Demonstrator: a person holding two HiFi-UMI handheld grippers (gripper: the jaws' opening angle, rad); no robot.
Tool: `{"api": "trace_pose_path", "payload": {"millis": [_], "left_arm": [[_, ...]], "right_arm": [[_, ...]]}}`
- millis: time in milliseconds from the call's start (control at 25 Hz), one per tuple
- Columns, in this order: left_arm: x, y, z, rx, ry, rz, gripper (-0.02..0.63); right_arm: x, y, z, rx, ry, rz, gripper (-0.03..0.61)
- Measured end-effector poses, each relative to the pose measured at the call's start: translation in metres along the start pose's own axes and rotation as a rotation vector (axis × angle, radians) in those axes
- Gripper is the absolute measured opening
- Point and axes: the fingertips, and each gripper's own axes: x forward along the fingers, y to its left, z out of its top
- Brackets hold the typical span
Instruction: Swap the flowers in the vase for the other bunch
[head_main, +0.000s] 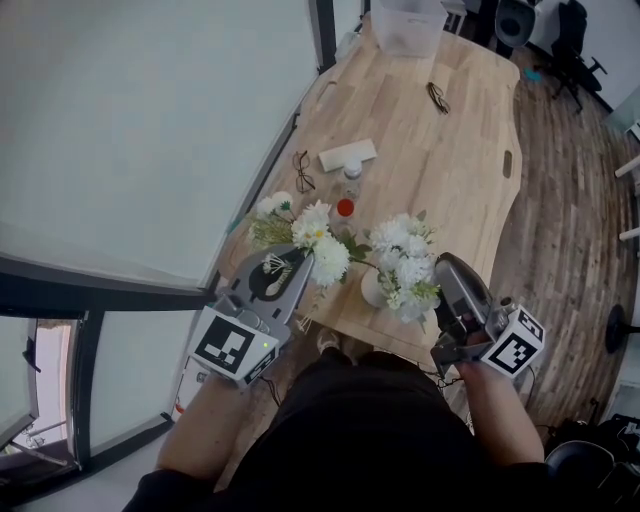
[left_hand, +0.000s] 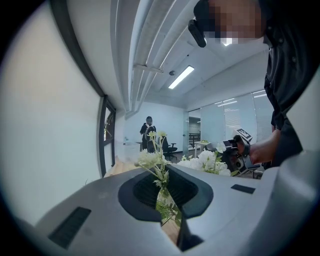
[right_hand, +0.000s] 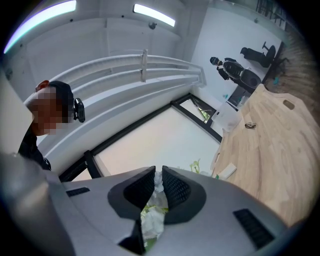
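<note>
- Left tongs (head_main: 295, 268) are closed tight on the thin stems of the green-and-white bunch (head_main: 312, 240), held out over the near left part of the table (head_main: 450, 170). In the left gripper view a stem runs right through the pinch.
- Right tongs (head_main: 445, 275) are clamped on the white bunch (head_main: 405, 262), with white petals and green packed between the pads. That bunch sits right at the small pale vase (head_main: 372, 288), close to the table's near edge. I cannot tell whether its stems are inside the vase or just above it.
- So this looks like mid-swap, with one bunch at the vase and the other waiting alongside.
- First worry is the vase. It looks small and light and stands by the edge, so a sideways drag on the stems could tip it or push it off.
- Second, the two bunches are nearly touching head to head. Moving either one across the other could snag leaves and pull both along.
- Third, the right grip looks to be on soft blossom and foliage rather than bare stem. That could crush or shed petals, or let part of the bunch slide free.
- Fourth, the left hold is on very slim stems, so a quick swing could twist the bunch in the pinch.
- Also, a red-capped bottle (head_main: 345, 208) stands just behind the flowers, within reach of a careless sweep.
</note>
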Motion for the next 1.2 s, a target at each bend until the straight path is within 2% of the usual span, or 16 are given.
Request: {"api": "trace_pose_path", "payload": {"millis": [1200], "left_arm": [[0.009,0.005,-0.012,-0.029,0.028,-0.005,0.023]], "right_arm": [[0.0,-0.033,-0.028,0.031,0.044,-0.071,0.058]]}}
